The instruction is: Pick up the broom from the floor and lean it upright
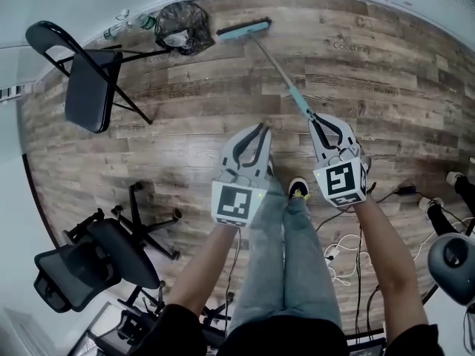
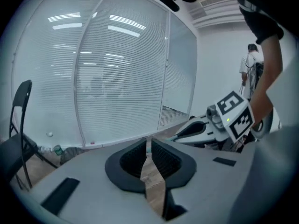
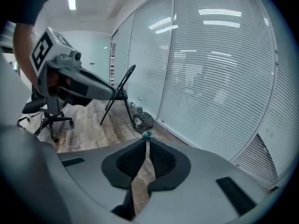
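Broom [image 1: 276,67] slanted, brush end on floor [image 1: 386,73], handle tip pinched in my right gripper [image 1: 319,121]; left gripper [image 1: 260,130] clenched empty. Risk: I judge so slight a pinch may let it slip or swing.

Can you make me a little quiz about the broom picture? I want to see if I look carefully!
1. Which gripper is holding the broom by the end of its handle? A) the left one B) the right one
2. True or false: the broom head is near the black bag.
3. What colour is the broom head?

Key: 1. B, the right gripper, with its jaws shut on the handle. 2. True. 3. Teal.
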The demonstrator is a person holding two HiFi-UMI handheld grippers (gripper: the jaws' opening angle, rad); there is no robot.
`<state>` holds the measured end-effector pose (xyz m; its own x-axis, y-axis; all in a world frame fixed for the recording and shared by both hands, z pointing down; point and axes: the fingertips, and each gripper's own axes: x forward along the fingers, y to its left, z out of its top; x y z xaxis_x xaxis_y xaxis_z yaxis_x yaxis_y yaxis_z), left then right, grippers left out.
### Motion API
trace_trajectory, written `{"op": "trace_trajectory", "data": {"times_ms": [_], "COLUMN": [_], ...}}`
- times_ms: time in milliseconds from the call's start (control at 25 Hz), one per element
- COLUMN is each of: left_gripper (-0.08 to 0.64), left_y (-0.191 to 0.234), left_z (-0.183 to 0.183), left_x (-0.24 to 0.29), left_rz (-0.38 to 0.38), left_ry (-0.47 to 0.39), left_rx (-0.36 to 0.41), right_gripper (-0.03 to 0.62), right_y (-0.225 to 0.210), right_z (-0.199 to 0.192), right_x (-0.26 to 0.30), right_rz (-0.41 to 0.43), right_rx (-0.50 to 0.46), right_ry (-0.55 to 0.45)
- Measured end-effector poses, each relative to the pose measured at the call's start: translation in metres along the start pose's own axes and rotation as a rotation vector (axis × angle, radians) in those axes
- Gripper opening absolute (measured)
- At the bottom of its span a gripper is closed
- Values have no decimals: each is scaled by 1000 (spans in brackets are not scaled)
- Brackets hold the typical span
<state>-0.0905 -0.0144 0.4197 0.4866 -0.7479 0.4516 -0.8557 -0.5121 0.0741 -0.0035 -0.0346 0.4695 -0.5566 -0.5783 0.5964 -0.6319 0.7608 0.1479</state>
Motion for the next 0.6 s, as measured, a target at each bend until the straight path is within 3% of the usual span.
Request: {"op": "trace_trajectory", "data": {"times_ms": [40, 80, 120, 160, 320, 560, 600], "left_gripper": [25, 69, 204, 286, 288, 286, 253], "left_y": [3, 6, 11, 17, 40, 77, 84], "left_z": [0, -2, -5, -9, -6, 30, 37], "left_x": [13, 27, 43, 58, 109, 158, 164], "left_rz": [-19, -44, -71, -93, -144, -178, -177], "left_ry": [4, 12, 25, 40, 59, 34, 25], "left_rx": [47, 86, 119, 150, 290, 328, 335], "right_gripper": [37, 37, 37, 37, 37, 37, 37], "right_y": [-3, -5, -8, -11, -30, -55, -59], "right_z": [9, 19, 30, 40, 75, 129, 138], "right_x": [3, 7, 11, 15, 27, 46, 50], "right_rz": [3, 3, 1, 0, -9, -24, -27], "right_rx": [-9, -19, -27, -32, -15, -22, -27], "right_ry": [-11, -20, -24, -27, -43, -62, -69]}}
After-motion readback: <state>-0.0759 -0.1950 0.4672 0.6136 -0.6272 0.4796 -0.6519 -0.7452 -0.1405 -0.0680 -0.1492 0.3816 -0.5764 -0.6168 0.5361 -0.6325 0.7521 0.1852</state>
